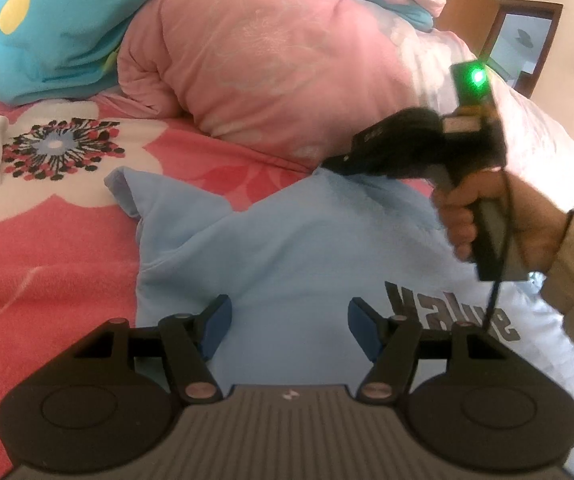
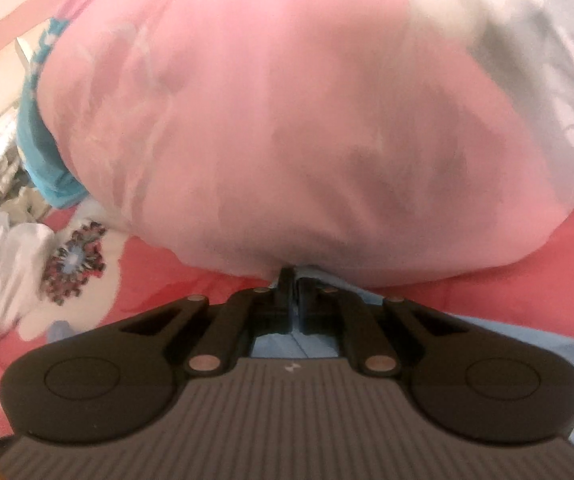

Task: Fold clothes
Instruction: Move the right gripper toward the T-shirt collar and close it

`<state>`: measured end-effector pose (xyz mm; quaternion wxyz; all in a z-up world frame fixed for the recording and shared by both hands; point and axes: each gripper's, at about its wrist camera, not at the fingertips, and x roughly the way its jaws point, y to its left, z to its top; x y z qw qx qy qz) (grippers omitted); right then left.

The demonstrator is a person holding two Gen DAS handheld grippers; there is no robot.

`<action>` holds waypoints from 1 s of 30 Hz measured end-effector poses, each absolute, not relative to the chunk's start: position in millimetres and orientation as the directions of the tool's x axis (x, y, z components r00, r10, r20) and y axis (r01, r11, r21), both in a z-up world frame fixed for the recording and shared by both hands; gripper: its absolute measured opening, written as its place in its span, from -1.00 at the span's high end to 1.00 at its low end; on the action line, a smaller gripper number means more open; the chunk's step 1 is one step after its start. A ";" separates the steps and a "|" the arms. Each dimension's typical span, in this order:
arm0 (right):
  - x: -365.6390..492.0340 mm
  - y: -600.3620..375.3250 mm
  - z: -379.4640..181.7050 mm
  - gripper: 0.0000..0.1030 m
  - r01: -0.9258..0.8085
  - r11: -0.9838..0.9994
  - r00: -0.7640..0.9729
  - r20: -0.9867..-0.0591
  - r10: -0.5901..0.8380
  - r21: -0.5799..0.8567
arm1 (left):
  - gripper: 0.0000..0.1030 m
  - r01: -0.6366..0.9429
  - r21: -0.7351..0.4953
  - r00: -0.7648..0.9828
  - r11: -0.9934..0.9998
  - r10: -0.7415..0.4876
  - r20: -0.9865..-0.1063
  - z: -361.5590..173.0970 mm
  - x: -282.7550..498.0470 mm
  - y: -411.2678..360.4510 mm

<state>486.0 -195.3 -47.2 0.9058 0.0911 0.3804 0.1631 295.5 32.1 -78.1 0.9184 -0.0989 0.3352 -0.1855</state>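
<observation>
Lying flat on the bed (image 1: 47, 248), the light blue shirt (image 1: 287, 248) spreads just in front of the pink quilt (image 1: 271, 60), one sleeve pointing away to the quilt's left. The left tool (image 1: 289, 326) hovers over the shirt's near part, jaws well apart and empty. The right tool (image 2: 294, 280), gripped by a hand (image 1: 487, 220), is pinched closed on the shirt's far edge, right against the foot of the quilt.
</observation>
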 end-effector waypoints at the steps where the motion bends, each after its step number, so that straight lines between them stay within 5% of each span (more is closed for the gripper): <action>1: 488.4 -194.7 -52.4 0.98 -0.230 0.929 0.659 -0.656 0.368 0.289 | -0.28 0.275 -0.305 0.707 0.912 -0.406 -0.579 -78.1 295.3 32.0; 9: 498.6 -194.9 -62.7 0.90 -0.221 0.924 0.643 -0.665 0.379 0.313 | -0.28 0.272 -0.303 0.708 0.913 -0.404 -0.579 -77.5 295.1 32.5; 13: 487.8 -210.4 -42.3 -0.04 -0.216 0.924 0.610 -0.696 0.380 0.316 | -0.28 0.271 -0.303 0.708 0.914 -0.403 -0.580 -77.6 295.3 32.3; 14: 481.4 -216.2 -34.9 -0.09 -0.223 0.924 0.617 -0.689 0.380 0.310 | -0.28 0.271 -0.304 0.708 0.913 -0.403 -0.580 -77.6 295.4 32.5; 20: 444.7 -272.4 10.5 -0.15 -0.192 0.944 0.707 -0.629 0.323 0.269 | -0.28 0.266 -0.302 0.710 0.915 -0.398 -0.581 -77.8 294.8 32.3; 30: 447.5 -329.4 -31.8 -0.07 -0.012 0.997 0.667 -0.742 0.069 0.081 | -0.28 0.268 -0.300 0.712 0.916 -0.398 -0.579 -78.6 294.8 32.8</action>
